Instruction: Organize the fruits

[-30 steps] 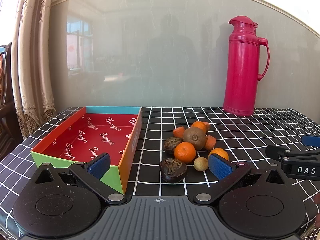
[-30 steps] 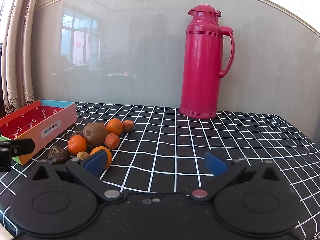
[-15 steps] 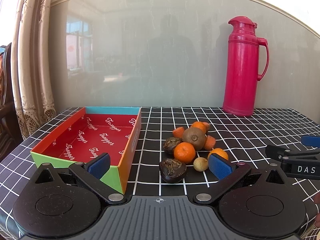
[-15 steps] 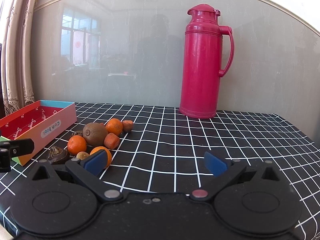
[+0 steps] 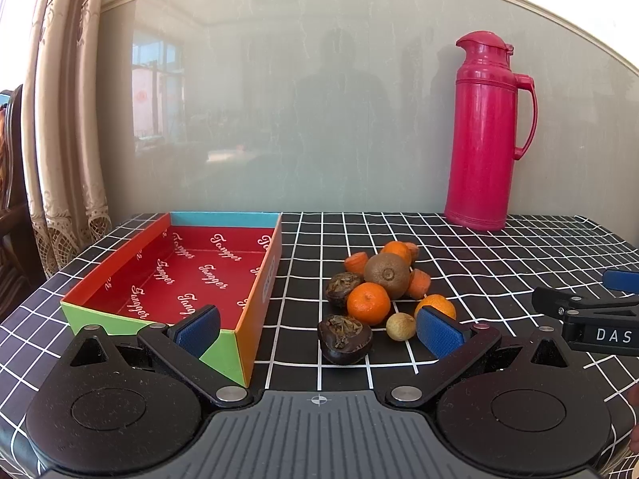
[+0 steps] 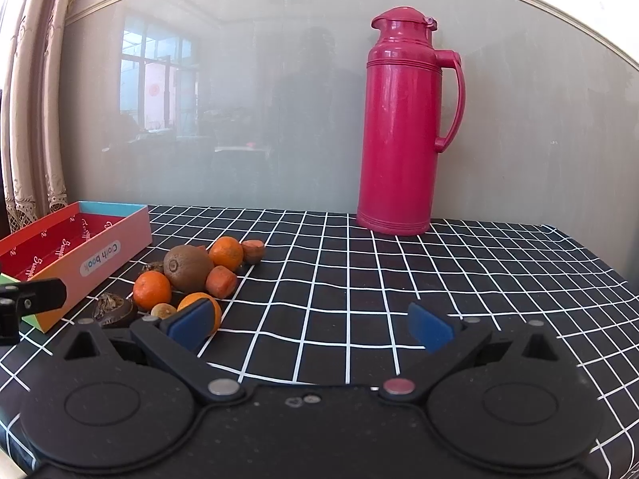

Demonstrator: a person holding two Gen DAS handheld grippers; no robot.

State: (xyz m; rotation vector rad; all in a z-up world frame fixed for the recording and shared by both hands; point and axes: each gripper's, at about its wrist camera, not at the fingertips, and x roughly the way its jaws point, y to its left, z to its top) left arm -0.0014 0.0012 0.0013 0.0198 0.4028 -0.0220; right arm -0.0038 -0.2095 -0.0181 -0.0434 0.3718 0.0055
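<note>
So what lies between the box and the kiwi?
In the left wrist view, only bare checked tablecloth and a dark wrinkled fruit touching the kiwi separate it from the box.

You've got nine loose pieces in the pile on the black white-grid tablecloth. Breakdown:
- 3 round orange tangerines: front, back, right, partly behind a blue pad
- 1 fuzzy brown kiwi
- 2 dark brown wrinkled fruits, kind unclear: near, far
- 2 stubby orange carrot chunks: back left, right
- 1 small tan round fruit; a possible third chunk behind the back tangerine

Also 1 shallow red-lined cardboard box, 1 tall magenta plastic thermos jug, 2 grippers.
</note>
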